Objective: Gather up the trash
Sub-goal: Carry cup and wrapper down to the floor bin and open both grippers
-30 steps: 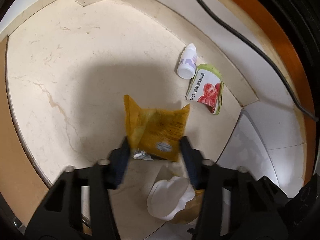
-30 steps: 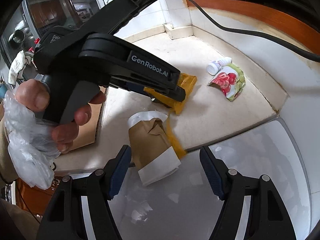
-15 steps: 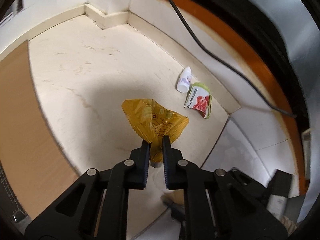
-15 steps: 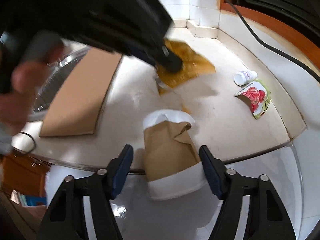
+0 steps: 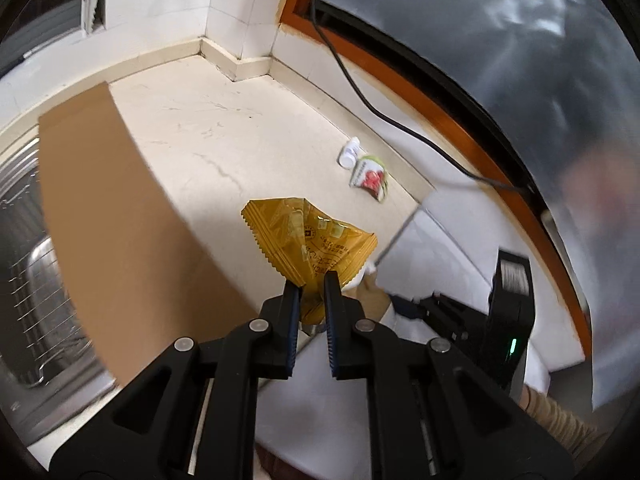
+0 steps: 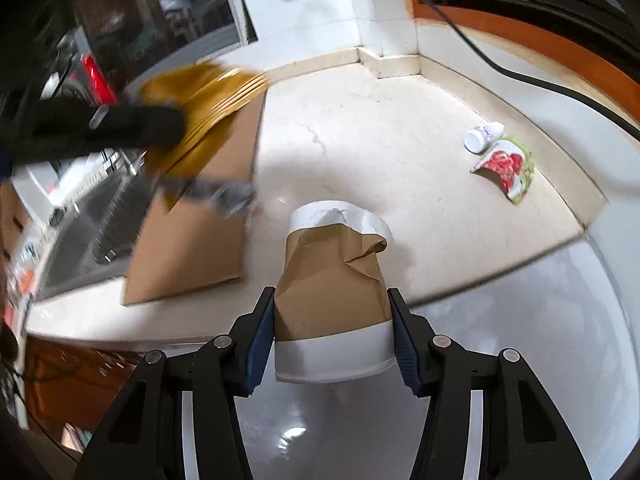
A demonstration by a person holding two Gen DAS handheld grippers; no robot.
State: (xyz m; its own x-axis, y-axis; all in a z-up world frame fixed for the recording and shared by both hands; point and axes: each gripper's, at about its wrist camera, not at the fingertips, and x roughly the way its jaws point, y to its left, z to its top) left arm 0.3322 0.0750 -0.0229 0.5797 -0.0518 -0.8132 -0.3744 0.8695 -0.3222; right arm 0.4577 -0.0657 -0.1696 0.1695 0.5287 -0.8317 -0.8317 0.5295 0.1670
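My left gripper (image 5: 311, 282) is shut on a corner of a yellow snack wrapper (image 5: 312, 240), which hangs well above the cream counter (image 5: 208, 120). The right wrist view shows that wrapper (image 6: 200, 120) blurred at upper left. A crushed brown-and-white paper cup (image 6: 332, 280) lies at the counter's edge between the fingers of my right gripper (image 6: 331, 294). Its jaws are closing and both pads touch the cup's sides. A small white bottle (image 6: 482, 136) and a strawberry-print pouch (image 6: 506, 168) lie together near the back wall.
A flat cardboard sheet (image 6: 200, 240) covers part of the counter beside a steel sink (image 5: 24, 280). A black cable (image 6: 540, 80) runs along the back ledge. A glossy white surface (image 6: 520, 320) adjoins the counter. A clear plastic bag (image 5: 540, 80) hangs at upper right.
The left gripper closed on the yellow wrapper and lifted it off the counter. The right gripper moved in around the paper cup and its jaws narrowed onto it.
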